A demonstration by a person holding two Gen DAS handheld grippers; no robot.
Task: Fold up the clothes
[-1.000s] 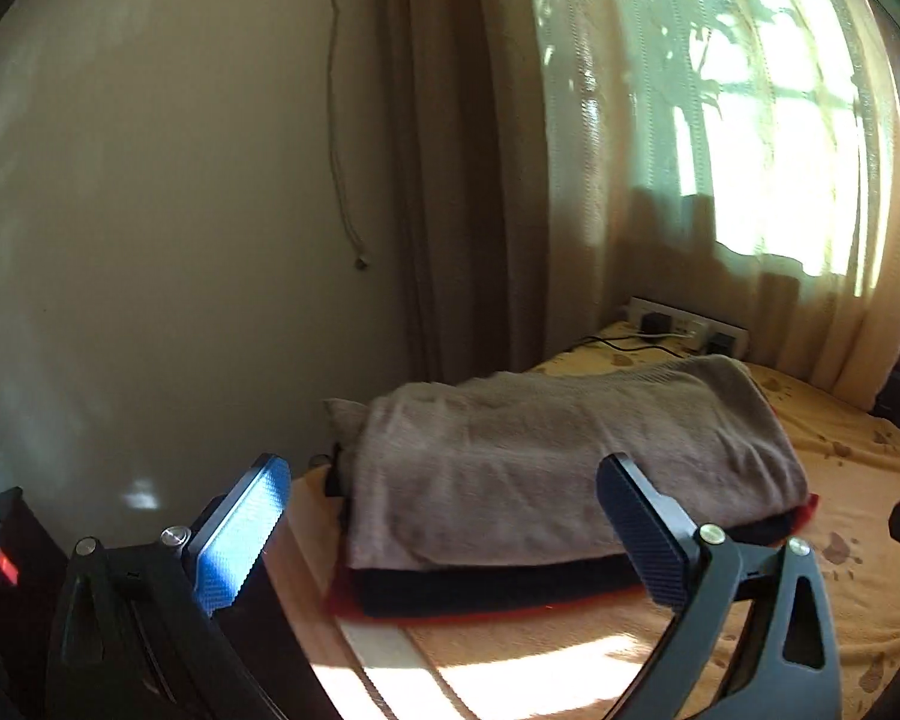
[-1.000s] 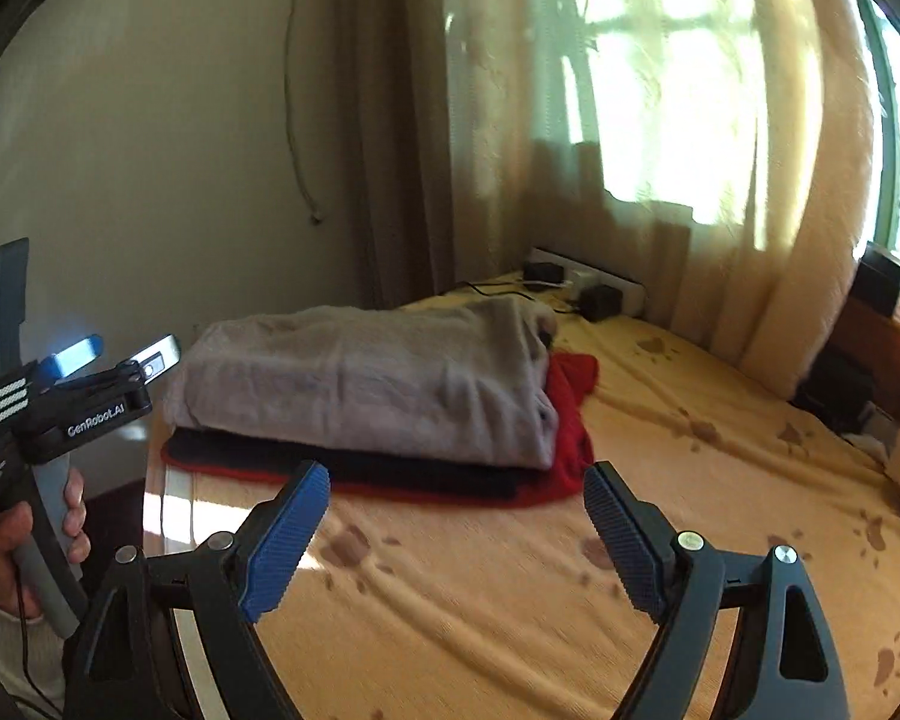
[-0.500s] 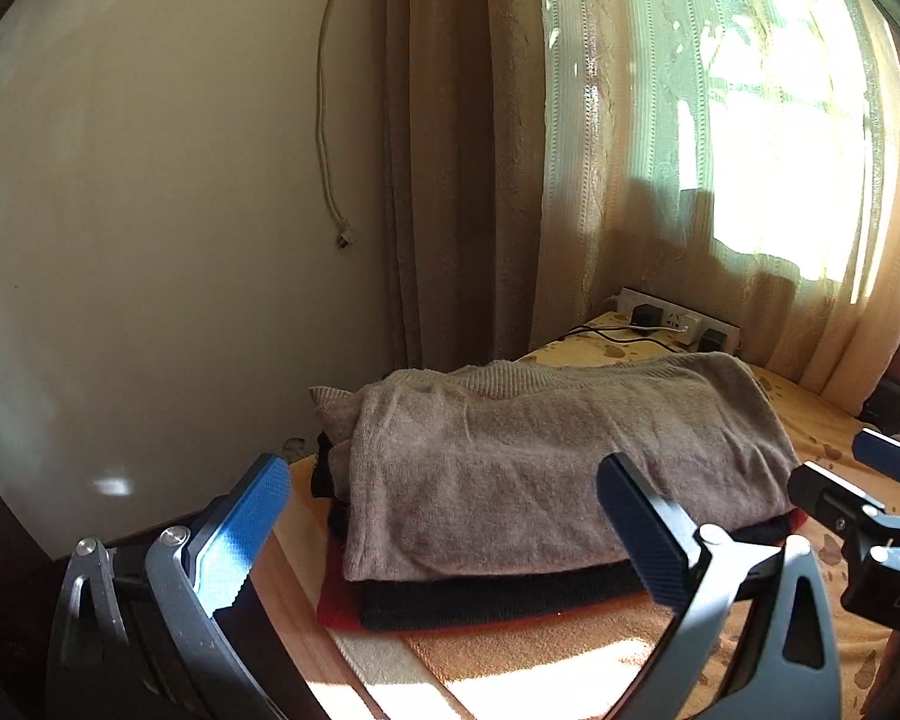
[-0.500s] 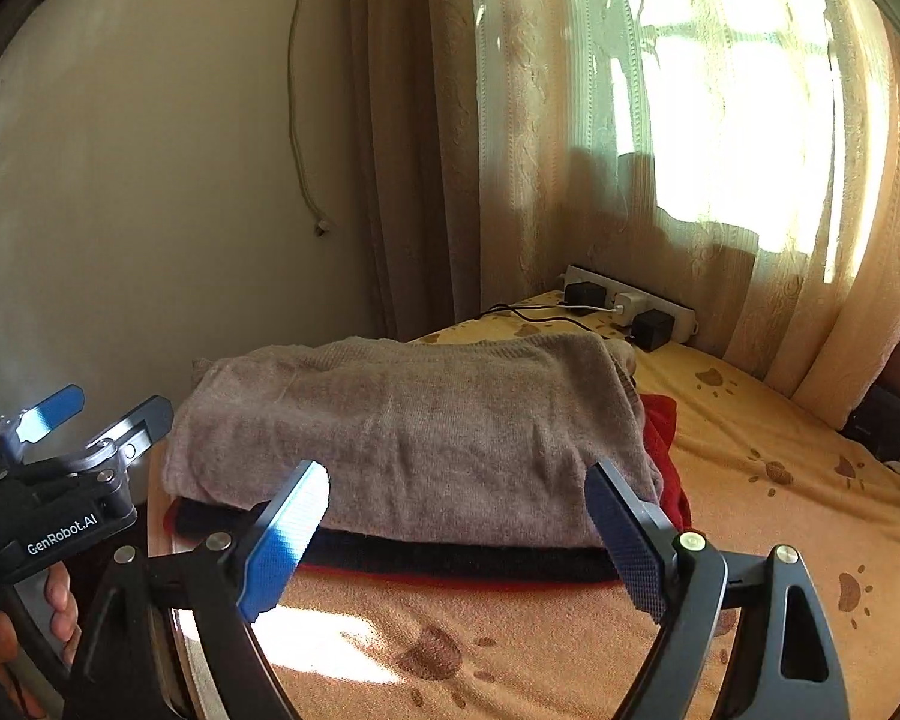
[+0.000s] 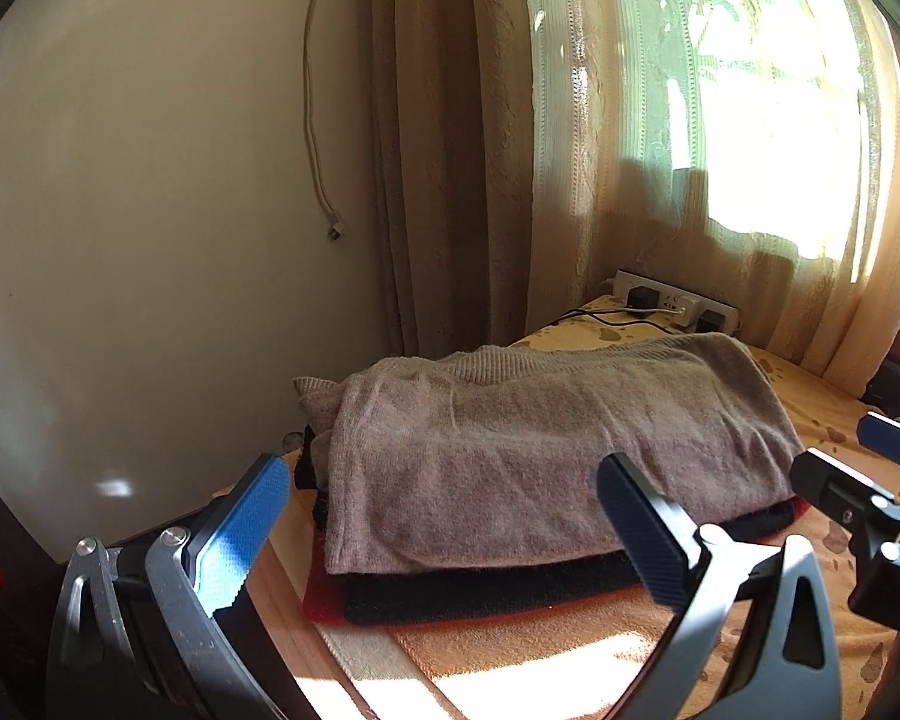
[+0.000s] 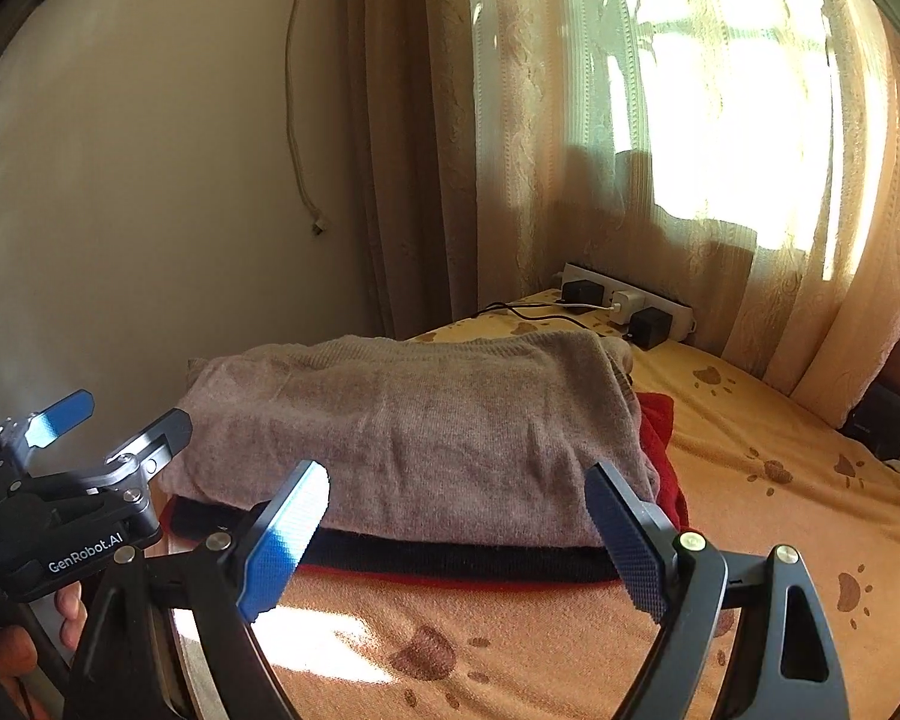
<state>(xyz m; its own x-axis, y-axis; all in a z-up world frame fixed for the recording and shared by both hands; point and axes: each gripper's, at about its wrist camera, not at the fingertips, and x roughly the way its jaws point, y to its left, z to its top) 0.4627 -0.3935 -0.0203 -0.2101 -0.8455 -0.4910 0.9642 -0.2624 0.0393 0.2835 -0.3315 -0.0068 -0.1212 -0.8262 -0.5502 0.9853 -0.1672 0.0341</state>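
A folded taupe sweater (image 5: 546, 444) tops a stack with a black garment (image 5: 486, 594) and a red one (image 5: 324, 606) beneath, on a yellow paw-print bedspread (image 5: 570, 654). The stack also shows in the right wrist view: sweater (image 6: 414, 432), black layer (image 6: 450, 558), red layer (image 6: 660, 438). My left gripper (image 5: 444, 534) is open and empty, just in front of the stack's left end. My right gripper (image 6: 456, 534) is open and empty, in front of the stack's near edge. Each gripper appears in the other's view: the right one (image 5: 870, 480), the left one (image 6: 96, 438).
A power strip (image 6: 624, 306) with plugs and cables lies on the bed behind the stack. Curtains (image 6: 570, 150) hang over a bright window at the back. A cream wall (image 5: 150, 210) with a dangling cord stands left. The bed edge (image 5: 342, 648) runs below the left gripper.
Both grippers have moved closer to the stack and stayed open. The views have shifted so the stack sits larger and more central.
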